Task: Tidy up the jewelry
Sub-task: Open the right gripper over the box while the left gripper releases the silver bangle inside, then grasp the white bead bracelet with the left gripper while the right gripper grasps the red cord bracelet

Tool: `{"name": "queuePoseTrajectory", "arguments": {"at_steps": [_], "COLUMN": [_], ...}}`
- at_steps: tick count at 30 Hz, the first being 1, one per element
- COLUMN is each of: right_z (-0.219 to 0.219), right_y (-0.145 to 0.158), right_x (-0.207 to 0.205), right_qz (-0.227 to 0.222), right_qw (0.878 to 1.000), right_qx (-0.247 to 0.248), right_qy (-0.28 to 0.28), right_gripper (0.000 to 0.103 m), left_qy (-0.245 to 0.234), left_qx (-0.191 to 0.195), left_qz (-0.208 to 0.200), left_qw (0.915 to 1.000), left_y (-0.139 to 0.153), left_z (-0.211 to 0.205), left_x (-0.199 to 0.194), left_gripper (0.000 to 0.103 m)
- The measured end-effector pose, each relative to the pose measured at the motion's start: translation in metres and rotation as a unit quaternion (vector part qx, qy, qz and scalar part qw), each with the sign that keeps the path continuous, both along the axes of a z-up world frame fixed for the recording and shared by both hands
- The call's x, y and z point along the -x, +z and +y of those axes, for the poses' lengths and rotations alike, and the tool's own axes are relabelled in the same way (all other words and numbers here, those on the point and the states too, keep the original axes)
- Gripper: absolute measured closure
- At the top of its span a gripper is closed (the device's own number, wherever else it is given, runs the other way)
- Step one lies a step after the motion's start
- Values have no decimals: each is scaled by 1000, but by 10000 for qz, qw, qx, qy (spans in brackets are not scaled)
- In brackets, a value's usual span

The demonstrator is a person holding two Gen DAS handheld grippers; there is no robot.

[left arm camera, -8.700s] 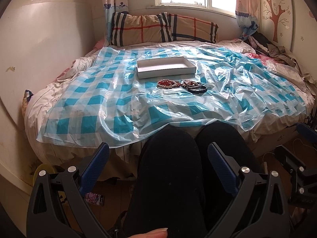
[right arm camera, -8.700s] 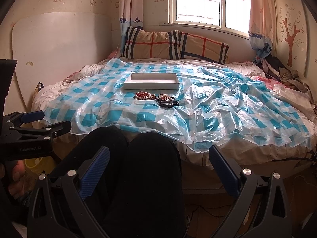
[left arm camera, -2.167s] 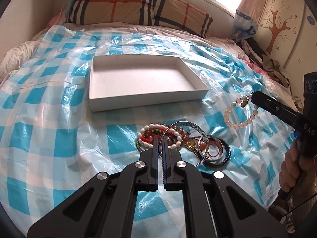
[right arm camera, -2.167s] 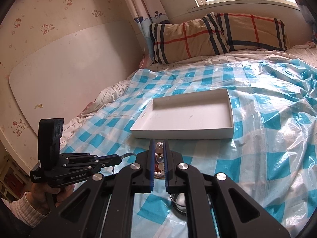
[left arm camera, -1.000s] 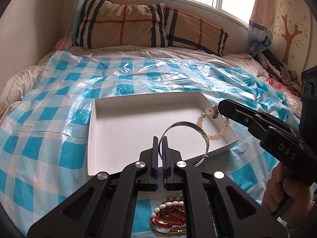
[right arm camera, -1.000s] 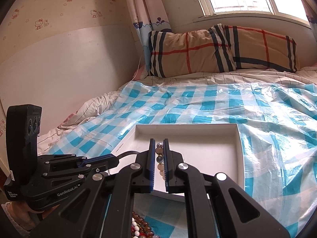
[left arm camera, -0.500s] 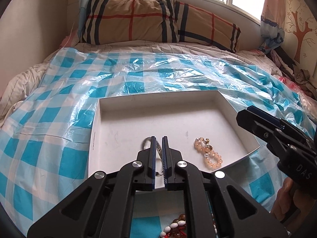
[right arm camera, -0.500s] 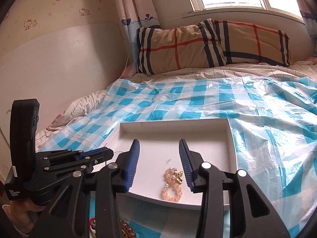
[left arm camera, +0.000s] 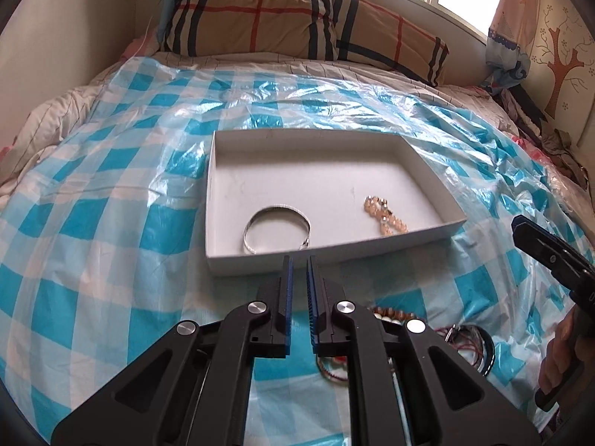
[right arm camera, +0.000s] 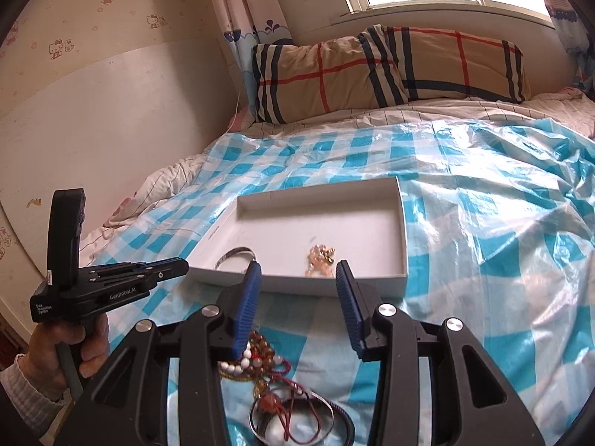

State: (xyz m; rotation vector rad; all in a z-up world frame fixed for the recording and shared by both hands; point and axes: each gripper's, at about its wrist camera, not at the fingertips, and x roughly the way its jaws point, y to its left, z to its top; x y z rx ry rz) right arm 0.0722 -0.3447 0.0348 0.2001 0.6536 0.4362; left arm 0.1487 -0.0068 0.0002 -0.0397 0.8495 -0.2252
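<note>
Hovering just short of the near wall of the white box (left arm camera: 372, 251), the left claw (left arm camera: 298, 260) shows a narrow gap between its blue pads; its jaws have just been easing apart, and nothing is between them. The silver bangle (left arm camera: 277, 228) lies flat on the box floor at the near left, just beyond the claw tips and slightly left of them, free of the pads.

The right claw (right arm camera: 298, 265) stands well apart, its jaws having just opened, with nothing between them. Seen along its fingers, the pale peach bead bracelet (right arm camera: 319, 258) lies bunched on the box floor just past the near wall, in line with the gap between the tips but not touching either finger. Bangle and bracelet lie apart from each other, bangle to the left.

Outside the box, the remaining pile of bracelets (right arm camera: 260, 356) sits on the blue-and-white checked plastic sheet (left arm camera: 111, 204) spread over the bed, beneath and behind both claws; beads, red cords and a dark bangle are tangled there. A person's left hand (right arm camera: 74, 342) grips the left tool's handle at the edge of the right wrist view.
</note>
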Motion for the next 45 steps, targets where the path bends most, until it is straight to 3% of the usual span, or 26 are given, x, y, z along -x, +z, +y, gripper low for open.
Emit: {"name": "queuePoseTrajectory", "arguments": {"at_steps": [6, 20, 23, 25, 30, 32, 33, 34, 35, 36, 45], "right_z": [-12, -21, -20, -15, 13, 20, 22, 23, 23, 23, -1], "right_y": [-28, -66, -63, -57, -56, -62, -67, -70, -70, -69, -37], "right_x": [24, 36, 39, 43, 43, 36, 32, 30, 31, 34, 77], "right_qz": [506, 1181, 1140, 1050, 1004, 1118, 1222, 1294, 1281, 1248, 860], "right_qw": [9987, 9930, 9934, 9944, 9933, 9914, 9900, 9889, 9890, 9894, 9935], "right_qx": [-7, -25, -63, -90, 269, 333, 329, 323, 316, 281, -490], "right_qy": [-55, -96, -91, 47, 513, 597, 631, 661, 672, 688, 567], "right_gripper": [62, 62, 62, 62, 62, 66, 73, 94, 96, 97, 99], "left_qy": [-324, -850, -861, -867, -973, -1063, -1125, -1180, -1200, -1216, -1150], "left_qx": [13, -290, -224, -176, -318, -402, -409, -417, -468, -524, 189], "left_qz": [410, 578, 493, 432, 387, 437, 505, 555, 519, 487, 676], "left_qw": [9986, 9943, 9948, 9951, 9940, 9926, 9915, 9906, 9903, 9900, 9909], "left_y": [-32, -46, -41, -39, -40, -44, -47, -48, -47, -46, -27], "left_z": [-8, -34, -32, -31, -37, -41, -42, -44, -44, -45, -9], "left_x": [10, -10, -3, 1, 4, 4, 5, 7, 10, 14, 62], "left_gripper": [95, 89, 82, 70, 63, 63, 71, 84, 86, 96, 96]}}
